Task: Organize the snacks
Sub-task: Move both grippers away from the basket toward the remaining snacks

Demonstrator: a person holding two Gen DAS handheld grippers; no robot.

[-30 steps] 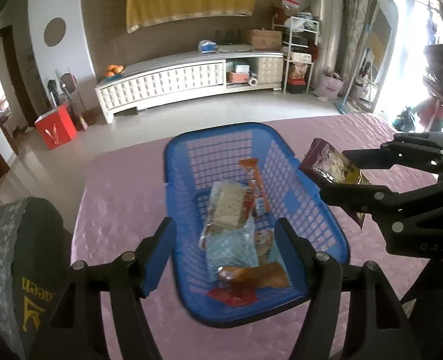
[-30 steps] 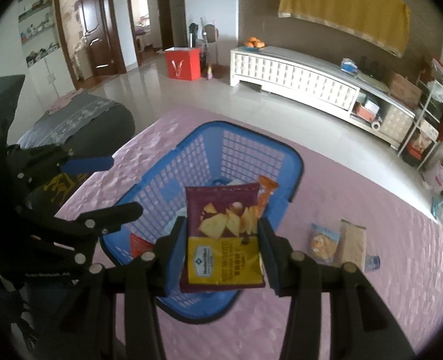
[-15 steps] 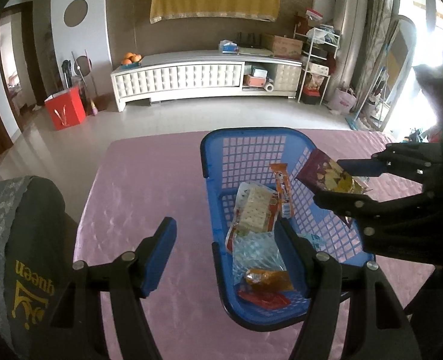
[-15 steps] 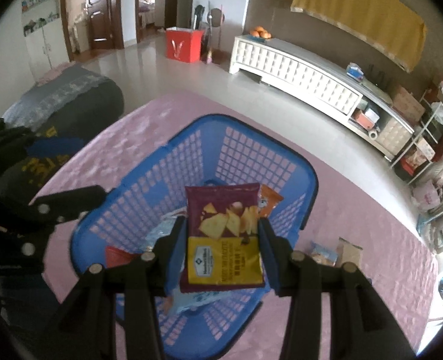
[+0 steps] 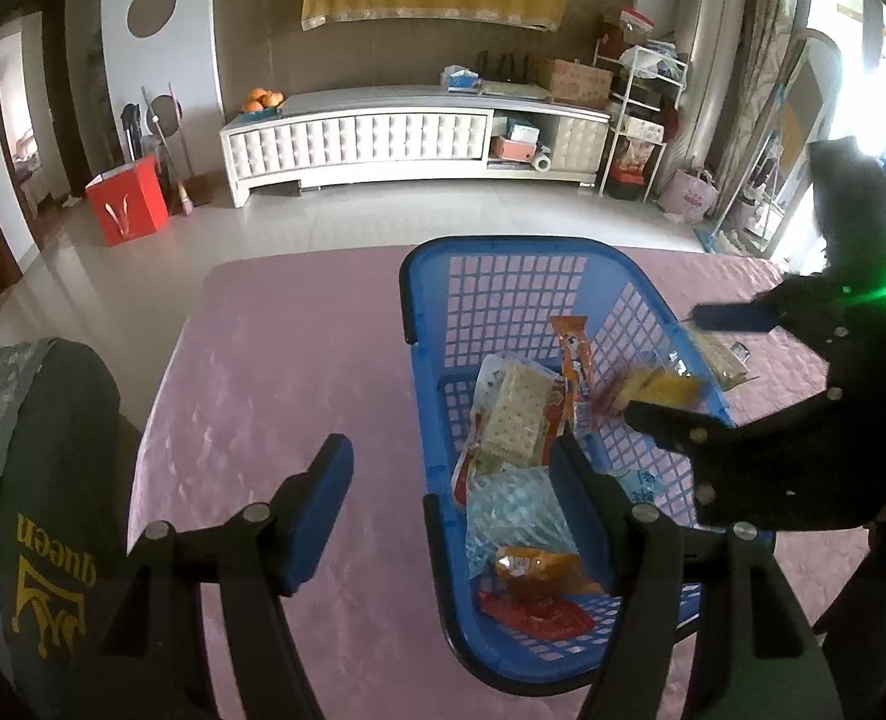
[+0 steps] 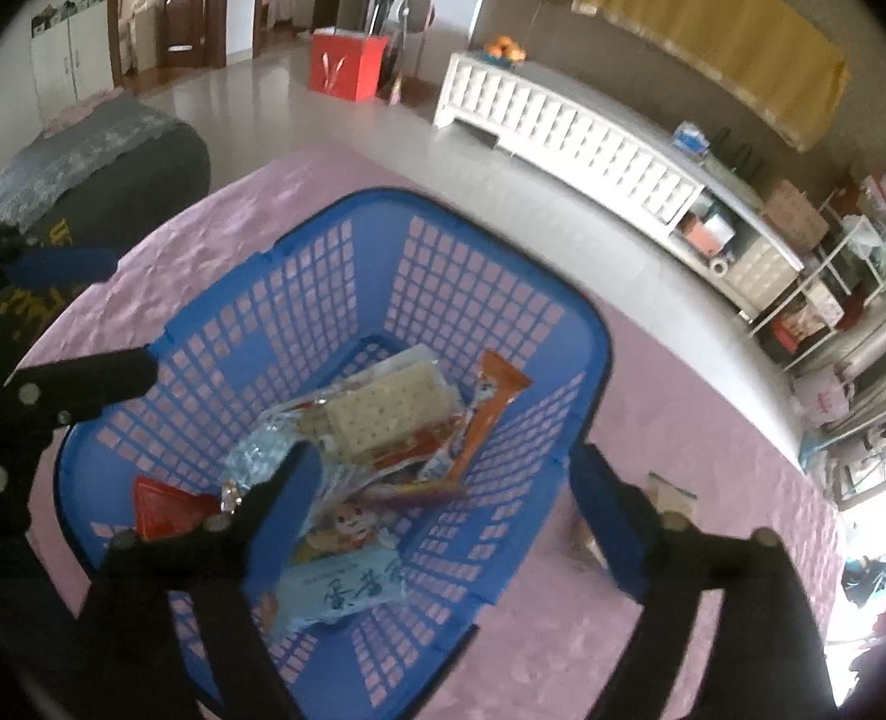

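A blue mesh basket point(image 5: 503, 264) point(image 6: 347, 222) stands on the pink table and holds several snacks: a cracker pack point(image 6: 392, 411), an orange wrapper point(image 6: 494, 402), a light-blue packet point(image 6: 347, 591) and a red packet point(image 6: 164, 510). My right gripper point(image 6: 446, 468) point(image 5: 692, 366) hangs over the basket with its jaws opening. The purple-and-yellow chip bag point(image 5: 653, 390) is a blur just off its fingers, falling free. My left gripper point(image 5: 452, 501) point(image 6: 83, 318) is open and straddles the basket's left wall, gripping nothing.
Two more snack packs point(image 5: 719, 360) point(image 6: 671, 495) lie on the pink tablecloth point(image 5: 293, 360) to the right of the basket. A dark grey seat back with yellow "queen" lettering point(image 5: 29, 480) stands at the table's left edge. Floor and a white cabinet lie beyond.
The right jaws have spread and let the chip bag go; it drops toward the basket. The left gripper has shifted left, from over the basket's middle to its left wall.
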